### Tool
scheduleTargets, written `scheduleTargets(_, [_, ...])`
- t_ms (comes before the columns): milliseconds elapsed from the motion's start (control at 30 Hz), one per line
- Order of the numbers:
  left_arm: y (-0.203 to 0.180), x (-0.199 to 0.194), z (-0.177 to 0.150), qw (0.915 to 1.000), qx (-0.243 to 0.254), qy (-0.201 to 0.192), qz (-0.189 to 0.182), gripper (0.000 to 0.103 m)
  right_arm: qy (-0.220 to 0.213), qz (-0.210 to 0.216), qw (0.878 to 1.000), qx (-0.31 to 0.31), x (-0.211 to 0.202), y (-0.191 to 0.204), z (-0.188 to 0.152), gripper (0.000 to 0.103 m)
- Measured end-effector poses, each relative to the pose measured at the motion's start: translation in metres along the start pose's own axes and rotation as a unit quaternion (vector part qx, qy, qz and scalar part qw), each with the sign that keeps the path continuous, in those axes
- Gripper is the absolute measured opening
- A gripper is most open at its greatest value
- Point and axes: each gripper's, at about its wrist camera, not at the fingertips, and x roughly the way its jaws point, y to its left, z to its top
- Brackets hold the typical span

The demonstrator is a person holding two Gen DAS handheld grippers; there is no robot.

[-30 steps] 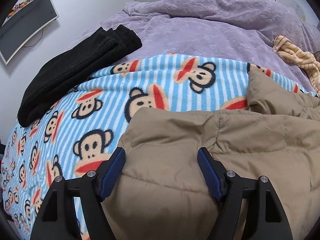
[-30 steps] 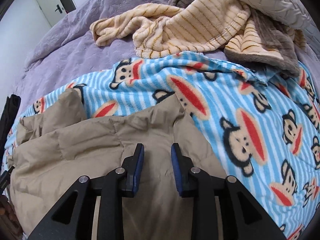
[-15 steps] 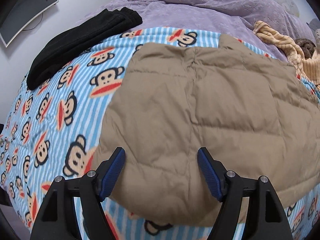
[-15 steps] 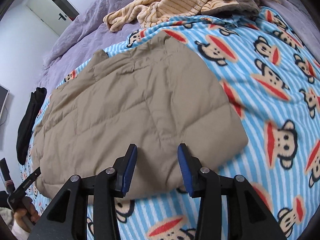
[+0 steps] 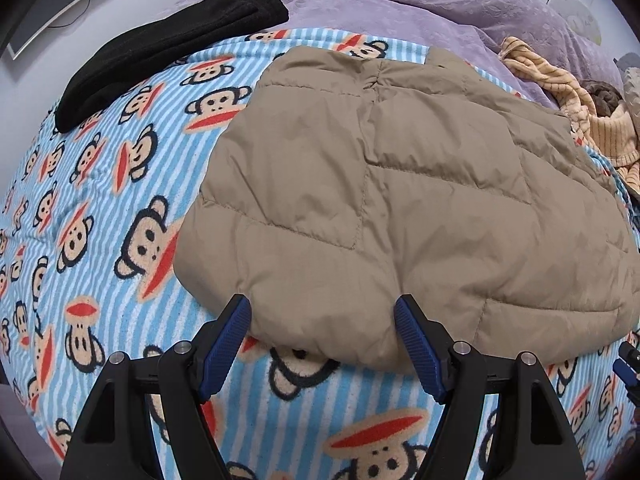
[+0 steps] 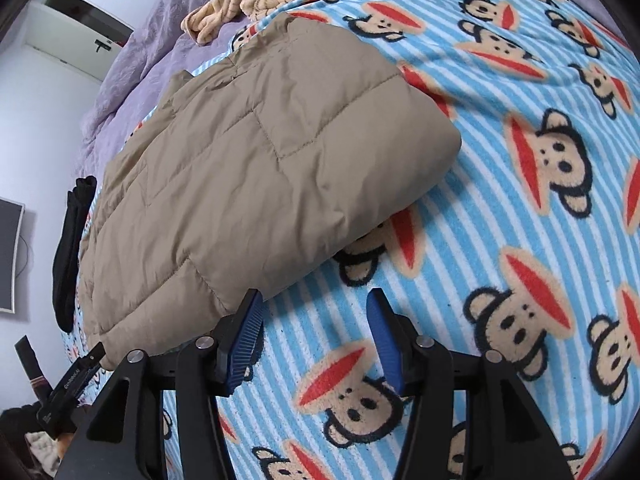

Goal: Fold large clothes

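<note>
Centrally, folded tan quilted jacket (image 5: 400, 200) flat on monkey-print blanket (image 5: 100, 200), left gripper (image 5: 322, 344) spread wide over its near hem, right gripper (image 6: 314, 340) spread, empty, beside its corner, black garment (image 5: 160, 44) beyond.

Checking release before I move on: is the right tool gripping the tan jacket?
No, the right tool is open beside the tan jacket's edge.

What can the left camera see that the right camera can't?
Only the left wrist view shows the left tongs close up, open over the jacket's near edge. Only the right wrist view shows the right tongs close up, open beside the jacket, and a white door. Both show the tan puffy jacket lying on the monkey blanket, the black garment and the striped yellow cloth.
</note>
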Motion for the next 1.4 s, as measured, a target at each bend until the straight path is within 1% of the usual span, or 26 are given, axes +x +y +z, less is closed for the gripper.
scheduleTargets(33, [0.001,-0.001,-0.002,1.0000,-0.005,0.003,-0.005,0.076,0.000,0.006,1.000,0.005,-0.001,-0.002,-0.001,0.061])
scheduleTargets(67, [0.002,-0.001,-0.002,0.9999,-0.008,0.004,-0.007,0.089,0.000,0.010,1.000,0.010,-0.001,-0.004,-0.001,0.062])
scheduleTargets(100, [0.003,-0.002,-0.004,0.9999,-0.010,0.003,-0.008,0.103,0.000,0.015,1.000,0.015,-0.001,-0.005,-0.001,0.066])
scheduleTargets(167, [0.002,-0.006,-0.007,0.9999,-0.011,-0.010,-0.002,0.103,-0.001,0.026,0.999,0.024,-0.002,-0.008,-0.001,0.072])
scheduleTargets(267, [0.000,-0.005,-0.009,1.0000,-0.003,-0.003,0.003,0.103,0.000,0.041,0.999,0.031,-0.001,-0.010,0.000,0.079])
scheduleTargets(433, [0.002,-0.002,-0.012,1.0000,-0.003,0.007,0.004,0.103,0.007,0.064,0.997,0.044,0.003,-0.012,0.000,0.080])
scheduleTargets(500, [0.005,0.000,-0.012,0.9999,-0.009,0.014,0.001,0.103,0.009,0.077,0.996,0.048,0.005,-0.012,0.001,0.083])
scheduleTargets(567, [0.011,0.004,-0.012,0.9995,-0.019,0.022,-0.006,0.103,0.009,0.091,0.994,0.054,0.007,-0.012,0.002,0.084])
scheduleTargets(633, [0.019,0.007,-0.012,0.9987,-0.035,0.030,-0.021,0.103,0.011,0.102,0.993,0.060,0.009,-0.013,0.003,0.087])
scheduleTargets(667, [0.023,0.009,-0.012,0.9980,-0.044,0.034,-0.030,0.103,0.011,0.108,0.992,0.064,0.011,-0.013,0.004,0.093])
scheduleTargets(700, [0.027,0.011,-0.013,0.9972,-0.053,0.037,-0.037,0.103,0.011,0.112,0.991,0.067,0.012,-0.014,0.005,0.103])
scheduleTargets(733, [0.032,0.014,-0.013,0.9963,-0.063,0.042,-0.040,0.103,0.010,0.117,0.991,0.070,0.014,-0.014,0.005,0.103])
scheduleTargets(800, [0.038,0.018,-0.014,0.9958,-0.077,0.042,-0.026,0.103,0.014,0.123,0.990,0.075,0.019,-0.014,0.007,0.103])
scheduleTargets(867, [0.045,0.022,-0.014,0.9946,-0.088,0.043,-0.032,0.103,0.017,0.129,0.988,0.077,0.022,-0.014,0.008,0.103])
scheduleTargets(933, [0.053,0.026,-0.015,0.9916,-0.106,0.047,-0.056,0.103,0.021,0.133,0.988,0.074,0.026,-0.012,0.009,0.103])
scheduleTargets(967, [0.056,0.028,-0.015,0.9894,-0.114,0.051,-0.074,0.103,0.023,0.135,0.988,0.071,0.027,-0.011,0.010,0.103])
scheduleTargets(1000, [0.059,0.030,-0.015,0.9858,-0.124,0.054,-0.100,0.103,0.026,0.136,0.988,0.069,0.029,-0.010,0.011,0.103])
scheduleTargets(1067, [0.064,0.035,-0.017,0.9743,-0.148,0.060,-0.159,0.103,0.031,0.139,0.987,0.068,0.035,-0.008,0.014,0.103])
scheduleTargets(1100, [0.066,0.038,-0.017,0.9667,-0.160,0.064,-0.189,0.103,0.033,0.141,0.987,0.070,0.038,-0.008,0.017,0.103])
scheduleTargets(1133, [0.067,0.042,-0.018,0.9606,-0.167,0.067,-0.212,0.103,0.034,0.145,0.986,0.074,0.041,-0.008,0.019,0.103])
scheduleTargets(1167, [0.066,0.045,-0.018,0.9572,-0.171,0.070,-0.223,0.103,0.036,0.150,0.985,0.078,0.044,-0.008,0.022,0.103])
scheduleTargets(1200, [0.065,0.049,-0.016,0.9559,-0.172,0.071,-0.228,0.103,0.037,0.156,0.983,0.084,0.048,-0.008,0.025,0.103])
scheduleTargets(1300, [0.061,0.057,-0.004,0.9561,-0.166,0.059,-0.234,0.103,0.041,0.178,0.978,0.098,0.060,-0.003,0.035,0.103])
scheduleTargets(1400, [0.062,0.066,0.013,0.9505,-0.179,0.055,-0.248,0.103,0.044,0.197,0.974,0.099,0.069,0.006,0.045,0.103])
